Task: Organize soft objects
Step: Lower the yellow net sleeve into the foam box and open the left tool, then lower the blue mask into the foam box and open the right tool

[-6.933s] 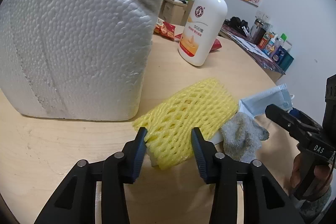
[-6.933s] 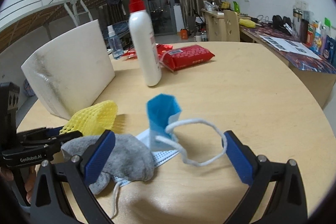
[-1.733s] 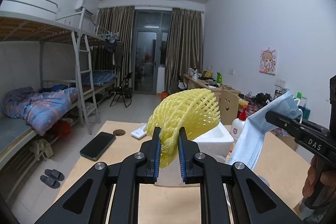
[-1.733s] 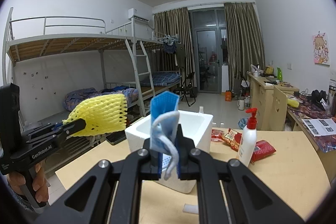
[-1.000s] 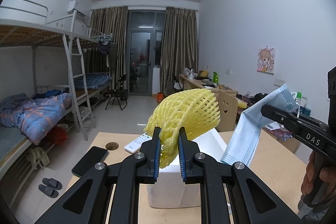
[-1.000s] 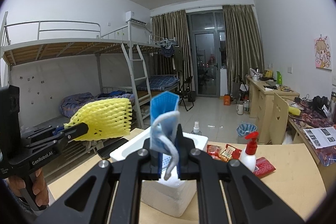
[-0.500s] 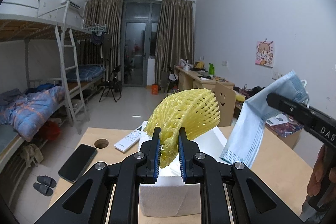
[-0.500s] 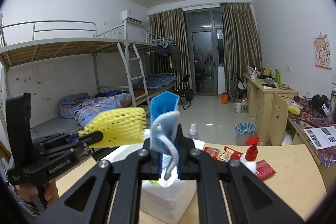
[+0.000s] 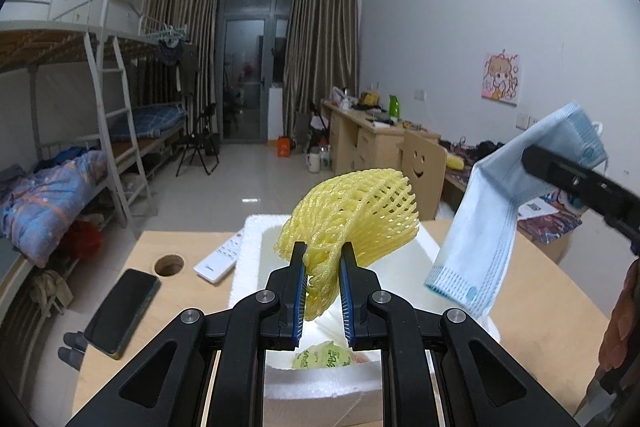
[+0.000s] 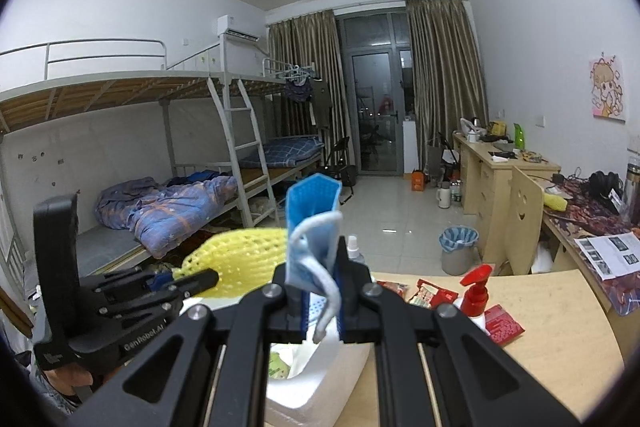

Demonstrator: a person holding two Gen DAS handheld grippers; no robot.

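Observation:
My left gripper [image 9: 322, 263] is shut on a yellow foam net [image 9: 356, 211] and holds it above the open white foam box [image 9: 424, 255]. The net also shows in the right wrist view [image 10: 240, 259]. My right gripper [image 10: 320, 259] is shut on a blue face mask [image 10: 312, 223]; in the left wrist view the mask [image 9: 488, 223] hangs over the box's right side. The box [image 10: 316, 391] holds a green packet [image 9: 324, 359].
On the wooden table [image 9: 540, 307] lie a black phone [image 9: 124, 307], a white remote [image 9: 220, 259] and a round cable hole [image 9: 170, 264]. A red-pump bottle [image 10: 474, 291] and red snack packs [image 10: 436, 297] sit at the right. A bunk bed [image 10: 160, 155] stands to the left.
Both grippers have moved closer over the foam box and tilted down a little, still holding the net and the mask. The box's inside now shows below the left gripper.

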